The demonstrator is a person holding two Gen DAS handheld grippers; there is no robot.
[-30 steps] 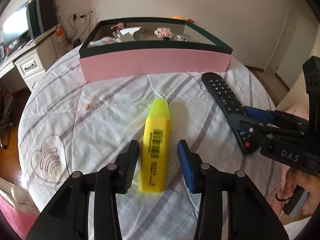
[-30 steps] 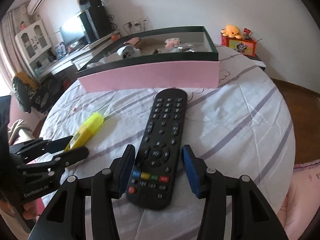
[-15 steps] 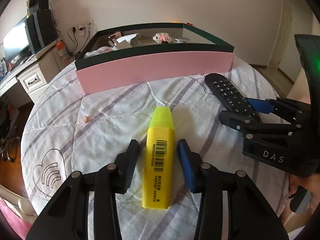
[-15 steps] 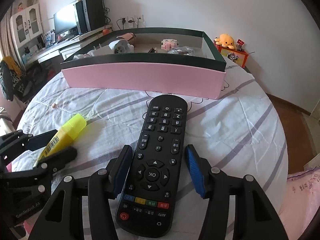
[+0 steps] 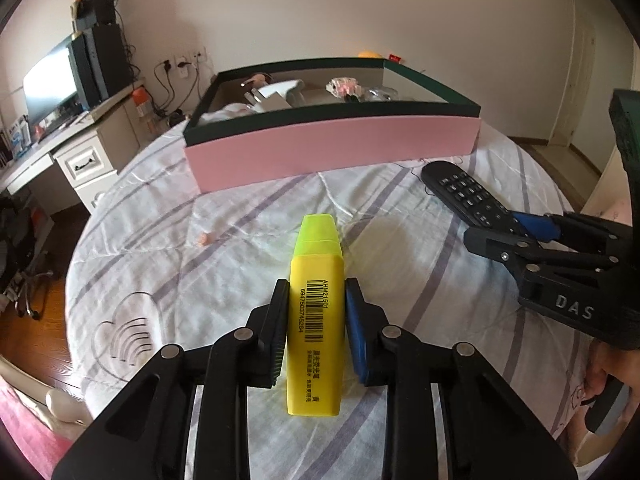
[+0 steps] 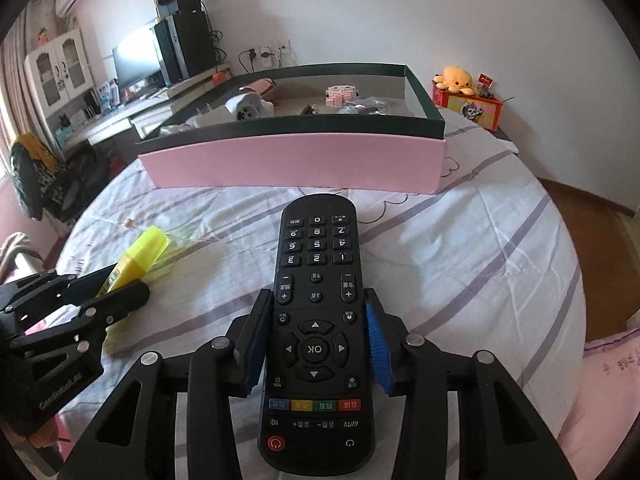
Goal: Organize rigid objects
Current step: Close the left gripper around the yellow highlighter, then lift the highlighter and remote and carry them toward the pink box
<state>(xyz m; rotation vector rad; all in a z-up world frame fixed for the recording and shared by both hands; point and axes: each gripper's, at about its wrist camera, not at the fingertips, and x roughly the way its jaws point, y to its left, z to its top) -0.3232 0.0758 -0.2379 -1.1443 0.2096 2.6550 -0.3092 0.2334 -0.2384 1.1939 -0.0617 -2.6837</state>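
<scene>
Two grips at once. My left gripper (image 5: 316,320) was clamped on the yellow highlighter (image 5: 317,316) lying on the bedspread (image 5: 248,208). My right gripper (image 6: 316,344) was closing around the black remote (image 6: 316,320), pads nearly touching. I judged both needed a firm squeeze before lifting toward the pink box (image 6: 296,160).
</scene>
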